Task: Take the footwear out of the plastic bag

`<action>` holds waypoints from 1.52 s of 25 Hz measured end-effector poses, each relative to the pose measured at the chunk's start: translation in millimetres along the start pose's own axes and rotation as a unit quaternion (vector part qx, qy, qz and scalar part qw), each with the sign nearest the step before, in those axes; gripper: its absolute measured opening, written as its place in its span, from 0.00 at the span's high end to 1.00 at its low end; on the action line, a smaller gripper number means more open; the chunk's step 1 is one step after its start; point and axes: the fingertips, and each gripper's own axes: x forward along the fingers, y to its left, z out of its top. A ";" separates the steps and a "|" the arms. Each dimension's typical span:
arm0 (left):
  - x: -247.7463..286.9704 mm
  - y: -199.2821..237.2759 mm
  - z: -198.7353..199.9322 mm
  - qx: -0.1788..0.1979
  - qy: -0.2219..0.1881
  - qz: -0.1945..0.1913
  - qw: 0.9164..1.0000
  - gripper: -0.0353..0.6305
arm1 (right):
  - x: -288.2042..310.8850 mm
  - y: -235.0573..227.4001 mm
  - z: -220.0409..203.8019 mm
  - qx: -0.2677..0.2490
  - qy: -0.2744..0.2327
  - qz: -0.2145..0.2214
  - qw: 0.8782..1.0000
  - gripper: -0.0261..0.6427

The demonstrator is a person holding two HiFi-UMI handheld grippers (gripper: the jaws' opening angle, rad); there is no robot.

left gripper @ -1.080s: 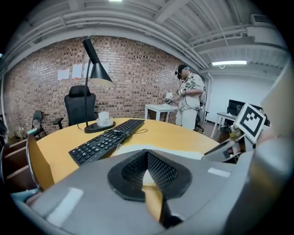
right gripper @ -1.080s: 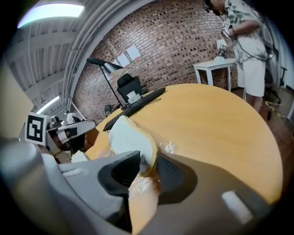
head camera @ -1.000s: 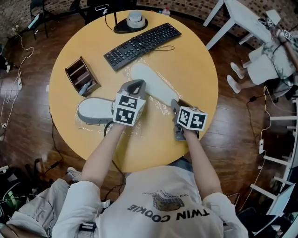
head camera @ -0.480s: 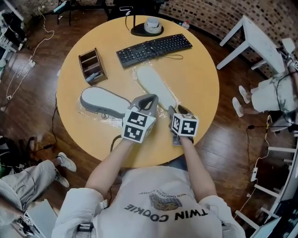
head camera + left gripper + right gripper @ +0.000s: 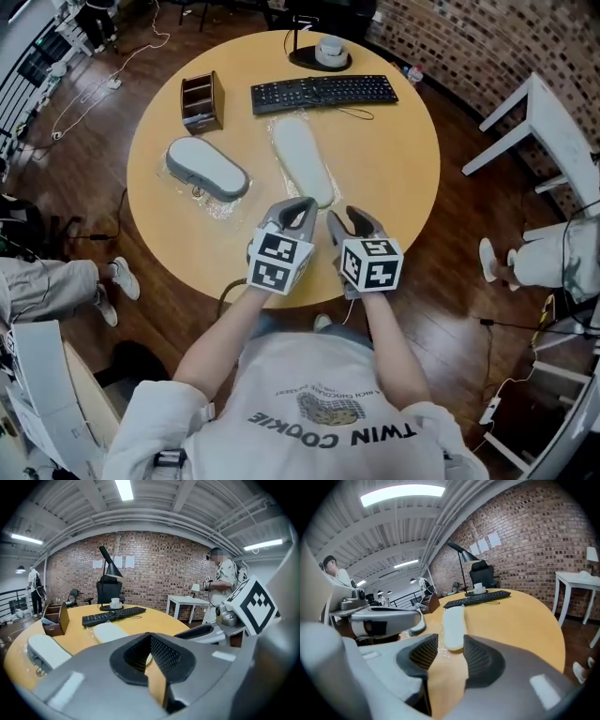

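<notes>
— How are the tongs found?

— The right tongs [image 5: 352, 223] are held open. Nothing is caught between the pads. Only bare counter [image 5: 394, 159] and, farther off, a piece of footwear are seen through the gap. The left tongs [image 5: 296, 212] are closed tip to tip, and nothing is gripped.

— And where is the task's thing placed?

— Two grey pieces are laid on the counter, each with clear plastic [image 5: 214, 202] showing round its edges. Whether either is still enclosed cannot be told. The middle footwear [image 5: 302, 159] is set straight ahead of both tongs, near but untouched. The left footwear [image 5: 206, 169] is set well apart from them, off to the left.

— Which way is the long axis run?

— The middle footwear's long axis is run away from the person, from a near end just beyond the tongs toward the keyboard [image 5: 323, 92]. In the right gripper view it is lined up with the open gap, so its near end is presented end-on.

— Which hand is judged nearer?

— Both are held side by side at the counter's near edge, with that near end ahead and between them. Little difference in reach is seen. The right tongs, already open and aimed along the axis, are judged better placed for a short forward reach. The left tongs could then be used on the plastic.
</notes>
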 end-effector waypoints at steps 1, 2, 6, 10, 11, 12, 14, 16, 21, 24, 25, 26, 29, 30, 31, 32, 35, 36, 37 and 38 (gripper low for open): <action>-3.4 -9.7 -0.5 0.000 -0.001 0.010 1.000 0.95 | -10.1 -0.6 -0.1 -0.004 -0.003 0.011 1.000 0.71; -7.7 -18.8 -0.3 -0.001 -0.002 0.021 1.000 0.95 | -20.3 -0.4 -0.4 -0.009 -0.005 0.020 1.000 0.72; -26.0 -50.0 -1.0 -0.005 -0.003 0.059 0.998 0.95 | -58.1 7.8 -2.5 -0.038 -0.011 0.052 0.998 0.75; -46.8 -75.1 -4.8 -0.022 -0.009 0.083 0.996 0.95 | -91.1 22.7 -9.2 -0.063 -0.017 0.082 0.994 0.80; -52.9 -80.0 -5.8 -0.027 -0.011 0.088 0.996 0.95 | -97.7 26.9 -11.6 -0.068 -0.018 0.089 0.994 0.81; -59.6 -84.2 -7.1 -0.030 -0.013 0.094 0.995 0.95 | -103.5 31.5 -14.4 -0.072 -0.017 0.096 0.993 0.82; -75.1 -91.9 -12.5 -0.036 -0.012 0.108 0.993 0.95 | -114.2 42.1 -21.4 -0.079 -0.014 0.111 0.991 0.84; -91.4 -99.7 -20.4 -0.043 -0.009 0.122 0.992 0.95 | -125.6 54.2 -28.3 -0.089 -0.013 0.124 0.988 0.86; -134.9 -119.6 -38.1 -0.048 -0.006 0.149 0.988 0.95 | -154.5 88.8 -47.3 -0.111 -0.018 0.147 0.983 0.88; -162.6 -136.5 -48.0 -0.047 -0.013 0.161 0.986 0.95 | -177.8 109.6 -64.5 -0.117 -0.028 0.157 0.980 0.89; -172.0 -142.0 -50.1 -0.046 -0.017 0.165 0.985 0.95 | -186.2 116.1 -68.5 -0.121 -0.033 0.158 0.979 0.90; -181.7 -147.5 -52.1 -0.044 -0.020 0.168 0.985 0.95 | -195.1 122.5 -72.0 -0.125 -0.039 0.160 0.978 0.91; -210.7 -172.2 -60.8 -0.037 -0.027 0.173 0.984 0.95 | -227.8 136.2 -85.0 -0.132 -0.055 0.158 0.977 0.92; -219.8 -183.4 -64.6 -0.035 -0.029 0.172 0.984 0.95 | -240.3 138.9 -90.3 -0.134 -0.059 0.155 0.977 0.93; -228.7 -195.1 -69.0 -0.032 -0.031 0.170 0.984 0.95 | -253.3 141.5 -96.3 -0.136 -0.063 0.151 0.977 0.93; -237.5 -206.8 -73.4 -0.032 -0.032 0.168 0.985 0.95 | -266.5 144.0 -102.6 -0.137 -0.065 0.147 0.977 0.94; -260.9 -241.0 -86.5 -0.039 -0.033 0.162 0.986 0.95 | -305.3 149.2 -121.5 -0.141 -0.068 0.131 0.979 0.96; -266.4 -253.0 -90.9 -0.042 -0.033 0.158 0.986 0.95 | -317.2 149.0 -128.0 -0.142 -0.068 0.125 0.980 0.96; -270.4 -265.3 -95.2 -0.043 -0.033 0.154 0.987 0.95 | -328.3 147.5 -134.9 -0.143 -0.067 0.119 0.980 0.96; -273.4 -277.6 -99.3 -0.043 -0.033 0.149 0.987 0.95 | -338.7 145.1 -142.4 -0.144 -0.066 0.114 0.981 0.96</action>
